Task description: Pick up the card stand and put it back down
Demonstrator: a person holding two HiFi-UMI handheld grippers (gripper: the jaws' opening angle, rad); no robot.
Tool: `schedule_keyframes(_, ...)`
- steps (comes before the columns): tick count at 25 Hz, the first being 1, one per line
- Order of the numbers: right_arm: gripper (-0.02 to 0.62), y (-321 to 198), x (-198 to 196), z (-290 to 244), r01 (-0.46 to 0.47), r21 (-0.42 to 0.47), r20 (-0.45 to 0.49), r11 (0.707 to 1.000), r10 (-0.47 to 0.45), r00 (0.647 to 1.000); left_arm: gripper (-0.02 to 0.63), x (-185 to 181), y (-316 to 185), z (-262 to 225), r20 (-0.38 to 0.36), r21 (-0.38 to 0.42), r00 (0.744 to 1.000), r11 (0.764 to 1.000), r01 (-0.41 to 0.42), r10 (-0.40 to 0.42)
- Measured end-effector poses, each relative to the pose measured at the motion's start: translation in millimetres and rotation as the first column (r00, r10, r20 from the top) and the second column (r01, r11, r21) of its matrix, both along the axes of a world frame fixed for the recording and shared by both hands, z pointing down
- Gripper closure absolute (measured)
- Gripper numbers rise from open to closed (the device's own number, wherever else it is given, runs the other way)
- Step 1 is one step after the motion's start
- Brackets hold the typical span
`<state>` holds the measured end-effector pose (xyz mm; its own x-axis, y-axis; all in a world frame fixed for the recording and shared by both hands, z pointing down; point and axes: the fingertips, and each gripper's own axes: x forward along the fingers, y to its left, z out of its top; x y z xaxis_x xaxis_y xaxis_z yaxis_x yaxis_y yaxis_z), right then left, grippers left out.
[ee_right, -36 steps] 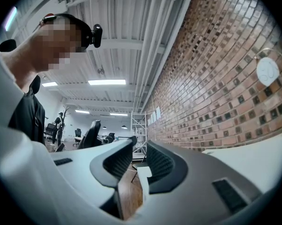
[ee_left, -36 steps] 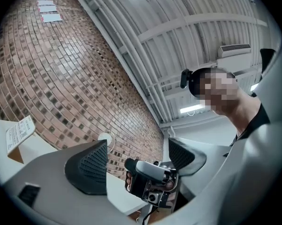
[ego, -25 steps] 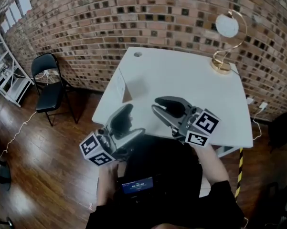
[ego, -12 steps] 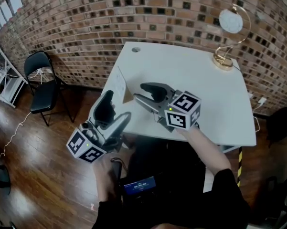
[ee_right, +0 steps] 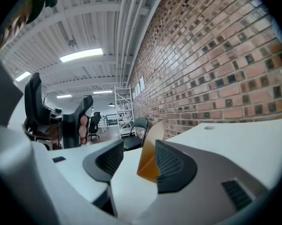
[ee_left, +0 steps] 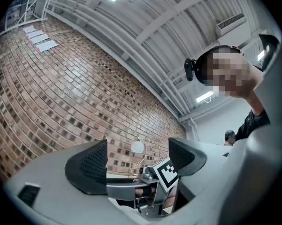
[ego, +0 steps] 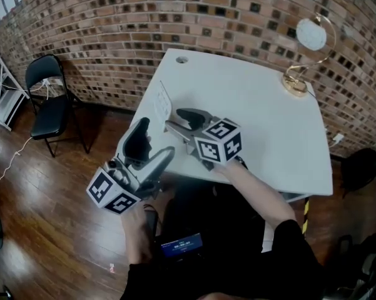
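The card stand (ego: 163, 104) stands upright near the bench's (ego: 256, 105) left edge, in line with the gap of the right hand-held gripper (ego: 180, 121). Its jaws have just been opening and stand wide, not clamped on it. This is likely the approach; next comes easing in and closing. The left hand-held gripper (ego: 154, 144) hangs open, empty.

A brick wall (ego: 112, 17) backs the white table (ego: 256, 105); a black chair (ego: 44, 105), perhaps folding, stands on wood floor (ego: 50, 230).

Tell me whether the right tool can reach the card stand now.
Probably yes. The jaws of the right tool have just been opening; the card stand stands in line with their gap, unpressed, with bare table before it.
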<state>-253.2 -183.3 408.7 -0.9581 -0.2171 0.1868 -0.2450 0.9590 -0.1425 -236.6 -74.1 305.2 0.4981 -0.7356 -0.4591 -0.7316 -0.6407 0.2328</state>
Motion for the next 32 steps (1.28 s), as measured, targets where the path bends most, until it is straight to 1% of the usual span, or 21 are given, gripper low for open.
schedule_keyframes(3,0.353,-6.9,-12.6,5.3,-0.024,-0.003,-0.020,1.000,0.024,1.000,0.206,-5.7,-1.1,-0.8,-0.010,0.000,1.000,1.000,0.004,-0.004)
schedule_keyframes(7,0.353,-13.8,-30.1,13.1,-0.042,-0.015,-0.047,0.999,0.041,0.998,0.206,-6.6,2.2,-4.8,-0.005,0.011,1.000,1.000,0.005,-0.005)
schedule_keyframes(12,0.359,-24.7,-40.9,24.1,-0.072,-0.041,-0.071,0.997,0.069,0.995,0.206,-5.1,4.5,-2.7,-0.006,0.009,1.000,1.000,0.000,0.000)
schedule_keyframes(14,0.435,-28.2,-40.8,28.5,-0.069,-0.062,-0.073,0.996,0.065,0.995,0.206,-3.2,5.1,-2.2,-0.006,0.010,1.000,1.000,-0.002,0.002)
schedule_keyframes(16,0.483,-29.6,-38.8,29.8,-0.060,-0.085,-0.064,0.995,0.055,0.996,0.206,-1.2,5.4,-1.7,-0.004,0.010,1.000,1.000,-0.005,0.005)
schedule_keyframes(18,0.492,-31.1,-36.6,29.3,-0.055,-0.101,-0.058,0.993,0.050,0.997,0.206,-0.9,4.8,-1.7,-0.003,0.008,1.000,1.000,-0.007,0.007)
schedule_keyframes(24,0.559,-33.0,-26.1,26.3,-0.051,-0.134,-0.034,0.990,0.047,0.998,0.206,-2.3,7.0,-2.6,-0.007,0.009,1.000,1.000,-0.004,0.004)
schedule_keyframes(30,0.565,-28.3,-21.4,19.2,-0.026,-0.145,-0.006,0.989,0.026,1.000,0.206,-4.0,7.1,-1.7,-0.016,0.004,1.000,1.000,-0.002,0.003)
schedule_keyframes(32,0.565,-27.5,-19.6,17.2,-0.015,-0.162,0.008,0.987,0.017,1.000,0.206,-4.4,6.6,-2.1,-0.018,0.002,1.000,1.000,-0.003,0.003)
